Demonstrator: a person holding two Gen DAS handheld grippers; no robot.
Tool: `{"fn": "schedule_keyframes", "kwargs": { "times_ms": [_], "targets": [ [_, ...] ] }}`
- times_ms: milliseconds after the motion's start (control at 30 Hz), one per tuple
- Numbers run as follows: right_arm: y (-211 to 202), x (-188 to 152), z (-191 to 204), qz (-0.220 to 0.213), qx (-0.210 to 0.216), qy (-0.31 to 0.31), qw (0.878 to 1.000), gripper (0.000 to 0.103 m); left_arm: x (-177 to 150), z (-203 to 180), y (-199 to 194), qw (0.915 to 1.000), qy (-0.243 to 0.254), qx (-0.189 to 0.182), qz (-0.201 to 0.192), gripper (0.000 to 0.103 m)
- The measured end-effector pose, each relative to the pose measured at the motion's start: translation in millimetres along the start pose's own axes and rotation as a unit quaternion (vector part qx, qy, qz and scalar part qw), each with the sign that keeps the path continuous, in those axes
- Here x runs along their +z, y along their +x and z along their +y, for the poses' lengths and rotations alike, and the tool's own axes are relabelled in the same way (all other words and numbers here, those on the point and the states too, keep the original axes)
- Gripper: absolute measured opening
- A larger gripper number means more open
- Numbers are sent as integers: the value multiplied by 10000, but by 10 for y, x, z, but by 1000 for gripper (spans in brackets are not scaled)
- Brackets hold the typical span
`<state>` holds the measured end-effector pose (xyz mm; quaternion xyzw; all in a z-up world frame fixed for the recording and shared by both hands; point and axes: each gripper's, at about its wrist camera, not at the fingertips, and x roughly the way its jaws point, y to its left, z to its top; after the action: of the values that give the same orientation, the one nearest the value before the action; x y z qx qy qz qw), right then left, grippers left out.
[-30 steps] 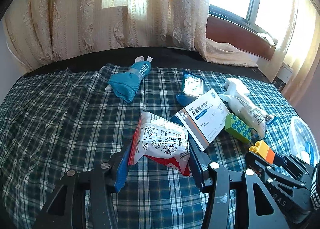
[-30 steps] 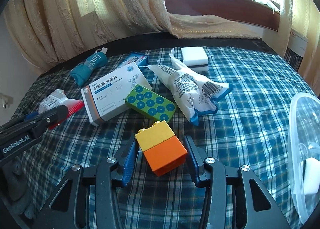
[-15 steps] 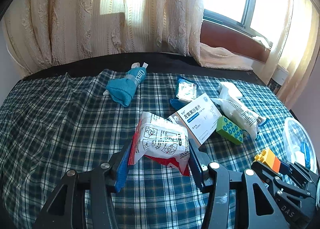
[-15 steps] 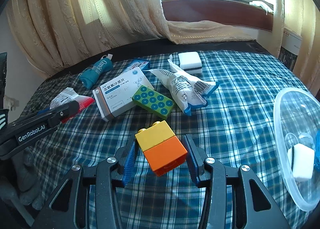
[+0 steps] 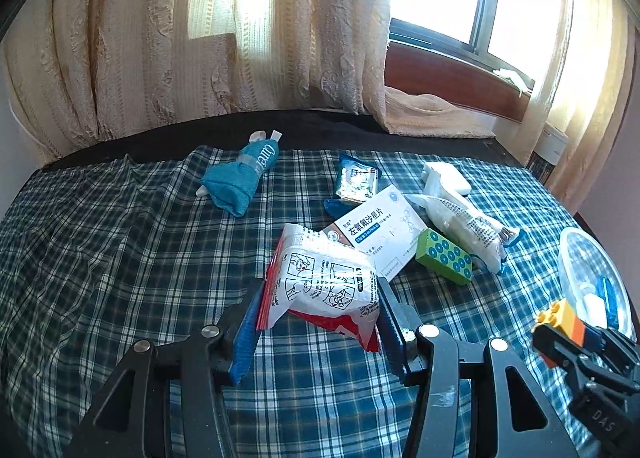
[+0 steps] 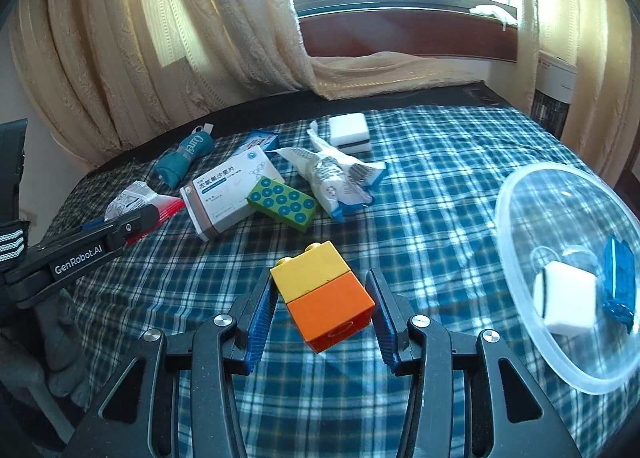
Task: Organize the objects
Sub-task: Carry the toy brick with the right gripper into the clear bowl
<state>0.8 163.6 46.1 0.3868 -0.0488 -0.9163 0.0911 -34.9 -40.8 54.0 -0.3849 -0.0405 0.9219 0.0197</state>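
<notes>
Left hand-held gripper (image 5: 320, 322) is clamping the packet (image 5: 326, 282), right hand-held gripper (image 6: 322, 312) is gripping the block (image 6: 324, 294), both hanging near the bowl (image 6: 520, 194).

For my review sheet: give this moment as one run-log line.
left gripper: shut on white-red packet | right gripper: shut on yellow-orange block | clear bowl: holds white cube, blue item
</notes>
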Motion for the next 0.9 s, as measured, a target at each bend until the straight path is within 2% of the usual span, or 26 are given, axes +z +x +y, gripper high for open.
{"fn": "schedule_keyframes", "kwargs": {
  "times_ms": [567,900],
  "targets": [
    [-323,-95,-650,-269,-275,651,9971,47,-47,-380,1,9993,335,12,133,55],
    [-606,-153,-1134,-621,-711,1050,9900,47,-26,-756,-32,9976,674,-94,123,55]
  ]
}}
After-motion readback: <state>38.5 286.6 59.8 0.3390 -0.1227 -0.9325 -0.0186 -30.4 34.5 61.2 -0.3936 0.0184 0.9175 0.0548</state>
